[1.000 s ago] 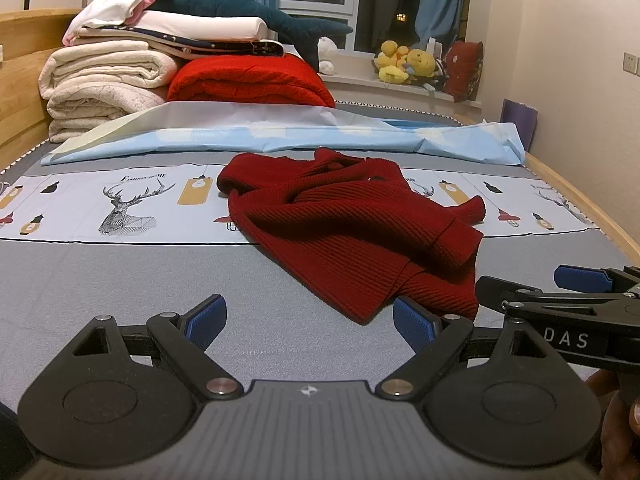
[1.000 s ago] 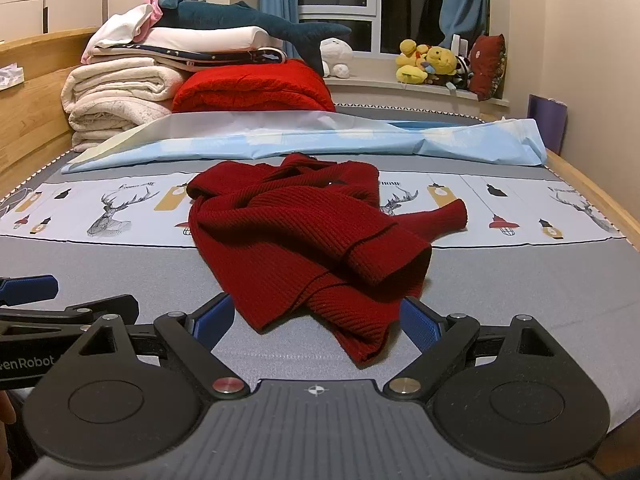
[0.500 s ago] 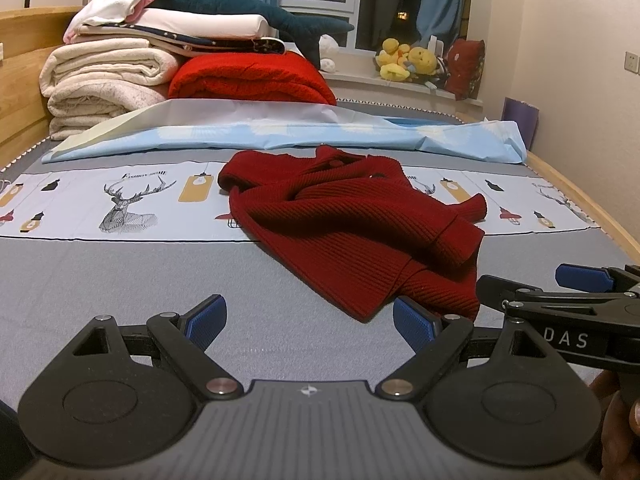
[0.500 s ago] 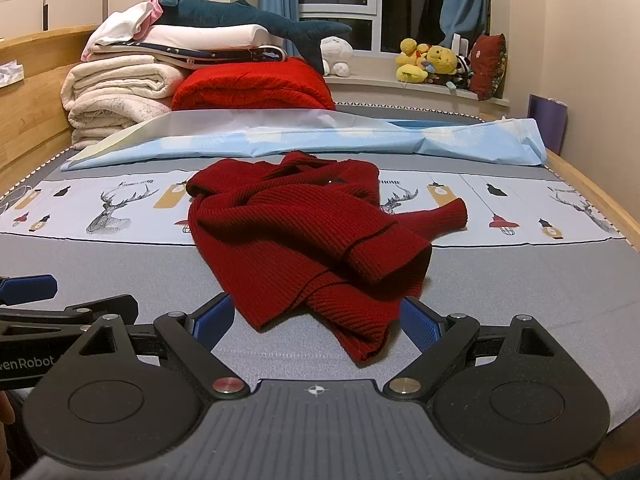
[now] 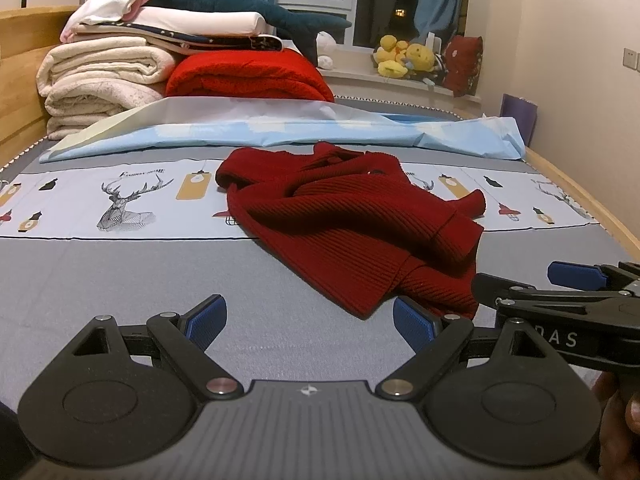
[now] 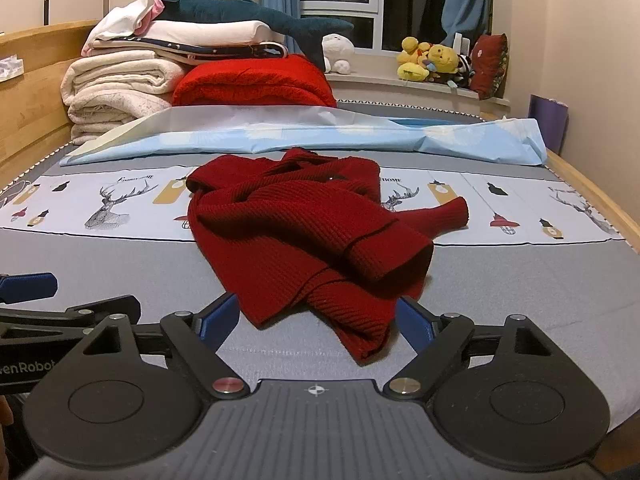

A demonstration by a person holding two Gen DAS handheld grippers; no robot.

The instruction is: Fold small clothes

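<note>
A crumpled dark red knit sweater (image 5: 352,232) lies in a heap on the grey bed sheet (image 5: 120,280), one sleeve pointing right. My left gripper (image 5: 310,320) is open over bare sheet, its right pad (image 5: 412,324) just short of the sweater's near hem. In the right wrist view the sweater (image 6: 296,232) reaches down between the pads of my right gripper (image 6: 316,320). Its jaws are closing, wide apart, with the hem between them and no pad pressing on it. Each gripper shows at the edge of the other's view: the right gripper (image 5: 560,280), the left gripper (image 6: 40,292).
A printed deer-pattern strip (image 5: 128,204) crosses the bed under the sweater. Behind it lie a pale blue sheet (image 5: 280,128), a red blanket (image 5: 248,76) and stacked white bedding (image 5: 100,76). Wooden bed rails (image 6: 592,196) run along both sides. Soft toys (image 6: 432,62) sit on the windowsill.
The right gripper's pads stand slightly closer together around the sweater's hem. Neither hand nor the sweater has moved.
</note>
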